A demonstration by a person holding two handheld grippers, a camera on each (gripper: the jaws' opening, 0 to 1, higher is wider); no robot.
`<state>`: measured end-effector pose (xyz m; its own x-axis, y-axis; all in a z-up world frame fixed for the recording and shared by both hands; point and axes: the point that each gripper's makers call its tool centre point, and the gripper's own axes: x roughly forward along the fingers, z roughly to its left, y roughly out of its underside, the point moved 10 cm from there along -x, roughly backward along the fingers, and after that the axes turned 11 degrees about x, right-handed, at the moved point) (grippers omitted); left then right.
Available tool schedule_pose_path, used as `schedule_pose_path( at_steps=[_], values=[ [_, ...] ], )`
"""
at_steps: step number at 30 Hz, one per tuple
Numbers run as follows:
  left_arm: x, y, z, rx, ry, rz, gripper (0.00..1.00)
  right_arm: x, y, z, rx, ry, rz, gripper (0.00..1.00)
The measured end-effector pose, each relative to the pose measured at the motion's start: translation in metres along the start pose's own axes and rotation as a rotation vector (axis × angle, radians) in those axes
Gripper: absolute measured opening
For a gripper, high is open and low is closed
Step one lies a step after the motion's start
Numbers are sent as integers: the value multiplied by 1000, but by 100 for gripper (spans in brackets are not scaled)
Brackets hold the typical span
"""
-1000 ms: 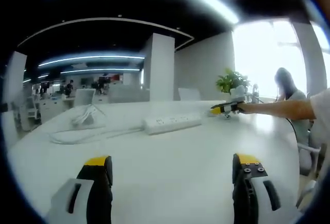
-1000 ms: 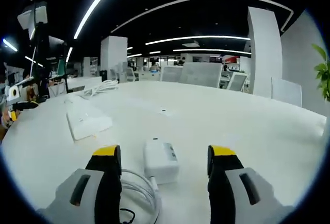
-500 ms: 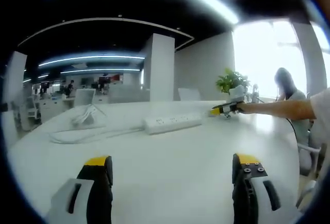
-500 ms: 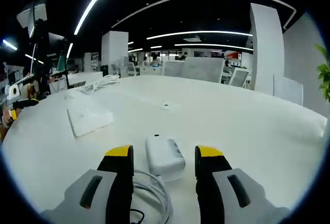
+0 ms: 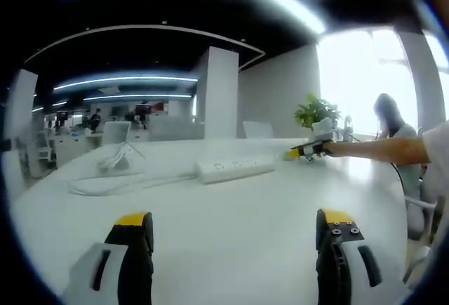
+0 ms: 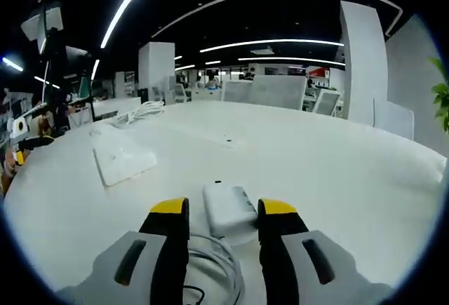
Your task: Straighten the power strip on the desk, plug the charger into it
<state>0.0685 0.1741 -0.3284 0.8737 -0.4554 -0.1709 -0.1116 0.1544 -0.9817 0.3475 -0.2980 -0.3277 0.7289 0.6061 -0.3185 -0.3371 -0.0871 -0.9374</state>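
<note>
A white power strip (image 5: 235,167) lies across the white desk (image 5: 231,207), its cable (image 5: 119,184) trailing off to the left. My left gripper (image 5: 233,229) hovers low over the desk, well short of the strip, open with nothing between its jaws. Beyond the strip's right end is my right gripper (image 5: 303,150), at the end of a person's forearm. In the right gripper view the white charger (image 6: 228,209) sits between the yellow-tipped jaws of my right gripper (image 6: 223,210), which have closed in against its sides. Its coiled cord (image 6: 214,263) lies below it. The power strip (image 6: 125,163) lies ahead on the left.
A bundle of white cable (image 5: 116,159) lies at the desk's far left, also seen as a cable bundle (image 6: 140,116) beyond the strip. A potted plant (image 5: 314,110) and a seated person (image 5: 393,119) are at the far right. Office chairs (image 6: 277,98) line the far edge.
The right gripper's jaws have closed in from wide apart onto the charger, and that view has shifted slightly forward. The left gripper view is unchanged.
</note>
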Motion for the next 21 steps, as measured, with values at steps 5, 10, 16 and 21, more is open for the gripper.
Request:
schedule_pose_path(
  at_steps=[5, 10, 16, 21],
  values=[
    [-1, 1, 0, 4, -5, 0, 99, 0, 0, -1, 11, 13, -2, 32],
    [-1, 2, 1, 2, -5, 0, 99, 1, 0, -1, 4, 21, -2, 30],
    [-1, 1, 2, 1, -3, -4, 99, 0, 1, 1, -5, 27, -3, 30],
    [-2, 1, 2, 1, -2, -8, 99, -2, 4, 8, -15, 36, -12, 30]
  ],
)
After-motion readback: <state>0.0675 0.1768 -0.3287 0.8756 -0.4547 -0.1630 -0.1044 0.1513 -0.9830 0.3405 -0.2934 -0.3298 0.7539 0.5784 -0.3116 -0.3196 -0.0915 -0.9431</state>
